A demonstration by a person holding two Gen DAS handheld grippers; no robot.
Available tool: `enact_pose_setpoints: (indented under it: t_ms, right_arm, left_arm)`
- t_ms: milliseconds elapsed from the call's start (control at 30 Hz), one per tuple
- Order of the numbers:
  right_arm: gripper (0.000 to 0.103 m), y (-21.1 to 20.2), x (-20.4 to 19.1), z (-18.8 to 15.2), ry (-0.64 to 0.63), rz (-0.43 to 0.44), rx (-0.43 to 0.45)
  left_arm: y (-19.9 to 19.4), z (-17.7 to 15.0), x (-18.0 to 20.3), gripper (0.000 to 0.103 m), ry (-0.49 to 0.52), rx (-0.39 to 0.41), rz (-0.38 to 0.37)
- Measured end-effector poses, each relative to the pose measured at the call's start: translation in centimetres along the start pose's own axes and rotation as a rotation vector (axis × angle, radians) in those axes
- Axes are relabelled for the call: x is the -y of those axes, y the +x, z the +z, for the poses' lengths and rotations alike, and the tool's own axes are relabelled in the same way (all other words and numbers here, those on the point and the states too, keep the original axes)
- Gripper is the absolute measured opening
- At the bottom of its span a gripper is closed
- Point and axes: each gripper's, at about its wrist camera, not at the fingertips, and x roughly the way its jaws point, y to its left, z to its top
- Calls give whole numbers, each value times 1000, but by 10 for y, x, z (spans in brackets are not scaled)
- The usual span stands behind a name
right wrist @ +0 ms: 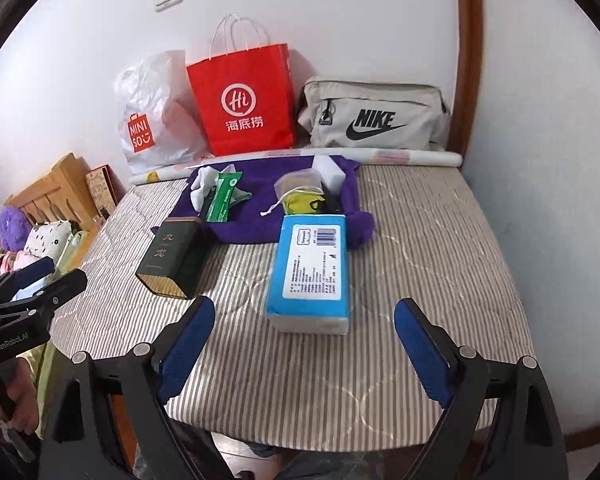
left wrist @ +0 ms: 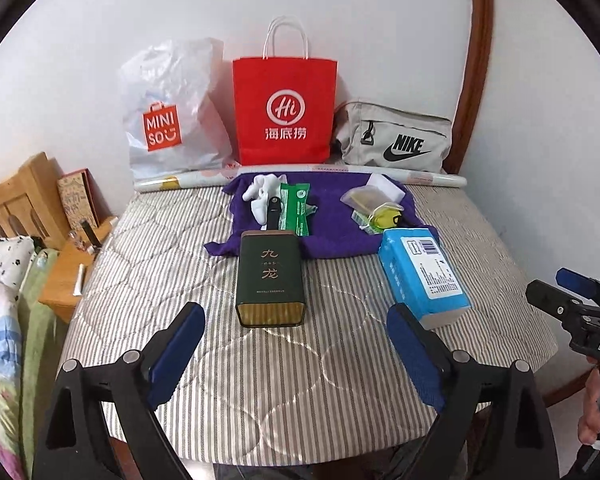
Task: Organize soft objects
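A blue tissue pack [left wrist: 424, 276] [right wrist: 312, 268] lies on the striped table cover. Behind it a purple towel [left wrist: 332, 220] [right wrist: 268, 188] carries white socks [left wrist: 262, 194] [right wrist: 204, 186], a green packet [left wrist: 296, 208] [right wrist: 224, 196], a clear pouch [left wrist: 366, 200] [right wrist: 298, 182] and a yellow item [left wrist: 386, 216] [right wrist: 304, 204]. A dark green tin [left wrist: 270, 280] [right wrist: 174, 258] lies in front of the towel. My left gripper [left wrist: 296, 344] is open, just short of the tin. My right gripper [right wrist: 304, 344] is open, just short of the tissue pack.
A Miniso plastic bag [left wrist: 168, 120] [right wrist: 152, 116], a red paper bag [left wrist: 286, 108] [right wrist: 242, 100] and a beige Nike bag [left wrist: 396, 136] [right wrist: 374, 114] stand against the wall behind a paper roll [left wrist: 432, 178]. A bed with a wooden headboard [left wrist: 20, 196] is at the left.
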Motion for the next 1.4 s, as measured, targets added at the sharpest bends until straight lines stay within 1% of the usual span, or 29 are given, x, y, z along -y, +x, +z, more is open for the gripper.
enact_pose_setpoints:
  t_ms: [100, 300, 467, 833, 1400]
  right_arm:
    - [91, -13, -2, -7, -16, -28, 33]
    - [91, -28, -3, -16, -33, -54, 53]
    - [91, -36, -4, -20, -39, -56, 66]
    - [91, -44, -9, -23, -51, -58, 76]
    - [91, -43, -16, -25, -67, -55, 71]
  left_arm:
    - [-7, -7, 6, 92, 10, 9, 6]
    - [-15, -15, 8, 92, -1, 7, 1]
    - [-22, -19, 11, 92, 13, 22, 13]
    - [-25, -23, 10, 92, 7, 12, 8]
    - [-23, -24, 5, 92, -4, -1, 14]
